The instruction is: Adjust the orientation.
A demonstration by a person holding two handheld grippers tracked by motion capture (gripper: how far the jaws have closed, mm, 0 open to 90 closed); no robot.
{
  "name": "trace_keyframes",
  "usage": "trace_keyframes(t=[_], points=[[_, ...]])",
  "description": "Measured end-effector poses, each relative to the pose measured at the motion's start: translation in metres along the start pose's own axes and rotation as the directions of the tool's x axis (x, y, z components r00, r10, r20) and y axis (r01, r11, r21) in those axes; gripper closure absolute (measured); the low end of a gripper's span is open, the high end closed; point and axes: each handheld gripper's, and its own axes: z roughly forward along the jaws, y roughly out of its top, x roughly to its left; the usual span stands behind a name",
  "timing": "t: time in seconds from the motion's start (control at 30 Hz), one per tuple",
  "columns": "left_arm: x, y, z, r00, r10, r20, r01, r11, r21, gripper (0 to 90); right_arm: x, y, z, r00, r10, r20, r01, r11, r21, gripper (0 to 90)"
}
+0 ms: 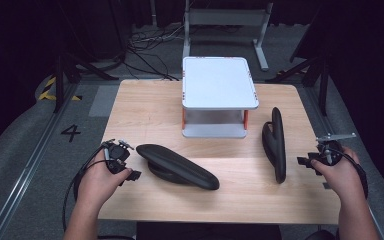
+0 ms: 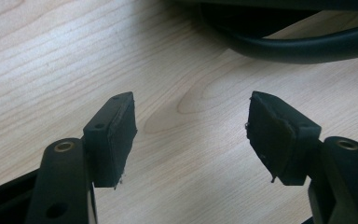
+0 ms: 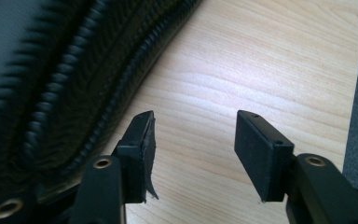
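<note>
Both forearms are seen entering from the near edge in the high view, each hand carrying a claw. Largest on the light wooden worktop [image 1: 145, 107] is a white two-tier stand [image 1: 219, 82] with orange posts, set at the far middle. Two dark, elongated, curved black cases are laid in front of it: the left case [image 1: 180, 166] lies flat and slanted across the near middle, while the right case [image 1: 276, 144] is stood on its edge, running front to back. The left claw [image 1: 130, 175] is held just beside the left case's near-left end, apart from it; in the left gripper view its pads [image 2: 116, 135] are seen spread apart with bare wood between them, and the left case's rounded rim [image 2: 298, 44] is cut off at the top. The right claw [image 1: 304, 162] is held just right of the right case's near end; in the right gripper view its pads [image 3: 261, 154] stand apart over bare wood, with nothing clamped. Beside its left jaw the right case's ribbed seam [image 3: 74, 88] is blurred, and contact cannot be judged.
</note>
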Motion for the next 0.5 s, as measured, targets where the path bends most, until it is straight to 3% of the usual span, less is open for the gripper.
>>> trace_keyframes(t=[0.17,0.33,0.5], points=[[-0.003,0.001,-0.003,0.9997,0.021,0.011,-0.02,0.9996,-0.021,32.9,0.002,0.001,-0.002,0.9999,0.004,-0.01,-0.005,1.0,-0.022,44.5],[-0.004,0.001,-0.005,0.9998,0.014,0.014,-0.013,0.9998,-0.015,32.0,0.005,0.001,-0.004,0.9997,0.006,-0.022,-0.007,0.999,-0.033,43.5],[-0.012,0.003,-0.008,0.9967,0.059,0.056,-0.057,0.9978,-0.035,37.9,0.009,0.004,-0.006,0.9992,0.004,-0.04,-0.006,0.999,-0.051,43.0]])
